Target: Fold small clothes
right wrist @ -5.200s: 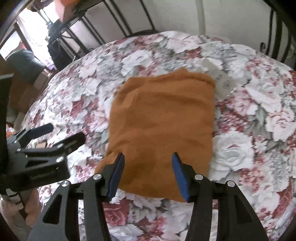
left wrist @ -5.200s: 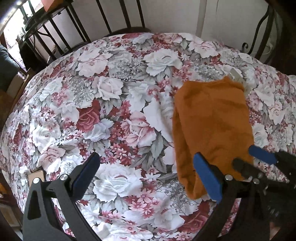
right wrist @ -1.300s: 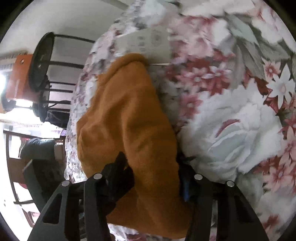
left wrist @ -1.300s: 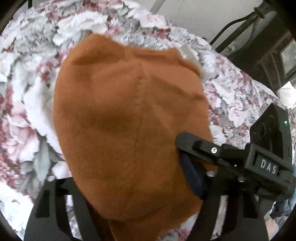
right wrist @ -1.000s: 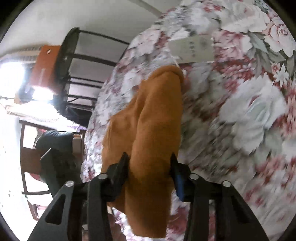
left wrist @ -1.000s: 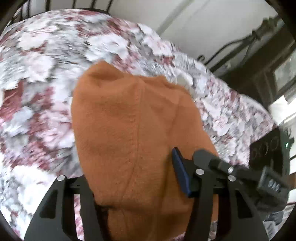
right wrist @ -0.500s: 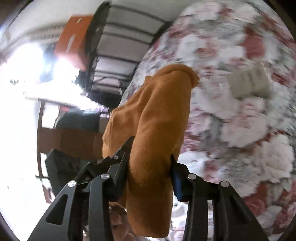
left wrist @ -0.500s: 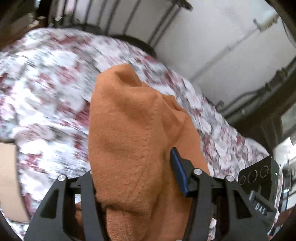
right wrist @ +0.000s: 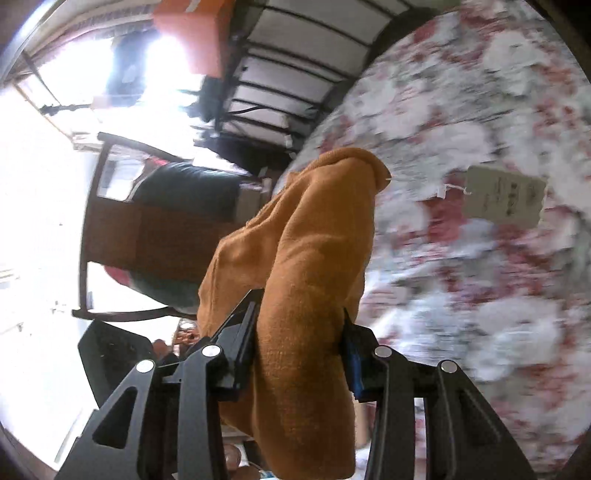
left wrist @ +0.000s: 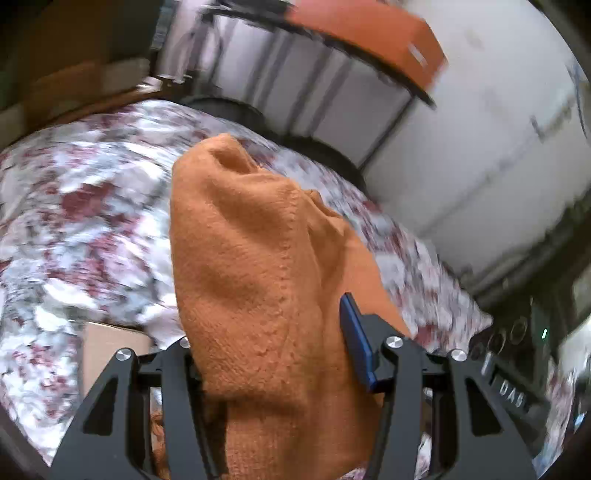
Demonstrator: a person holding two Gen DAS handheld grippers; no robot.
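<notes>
An orange knit garment [left wrist: 258,266] is folded and lifted off the floral tablecloth [left wrist: 81,221]. My left gripper [left wrist: 273,343] is shut on one end of it, the cloth bunched between the blue-padded fingers. My right gripper [right wrist: 299,325] is shut on the other end of the same garment [right wrist: 314,258], which hangs between the jaws. A paper tag [right wrist: 504,201] dangles from the garment on a thread over the tablecloth [right wrist: 480,110]. The other gripper's body [left wrist: 517,376] shows at the right of the left wrist view.
A black metal chair back [left wrist: 295,85] with an orange box [left wrist: 369,33] on it stands behind the round table. A wooden chair with dark clothes [right wrist: 159,221] stands beside it. A cardboard piece [left wrist: 107,354] lies near the table's edge. A white wall [left wrist: 480,129] is behind.
Both grippers closed on the near edge of the garment, lifted it off the table and swung to the left. The paper tag now dangles free.
</notes>
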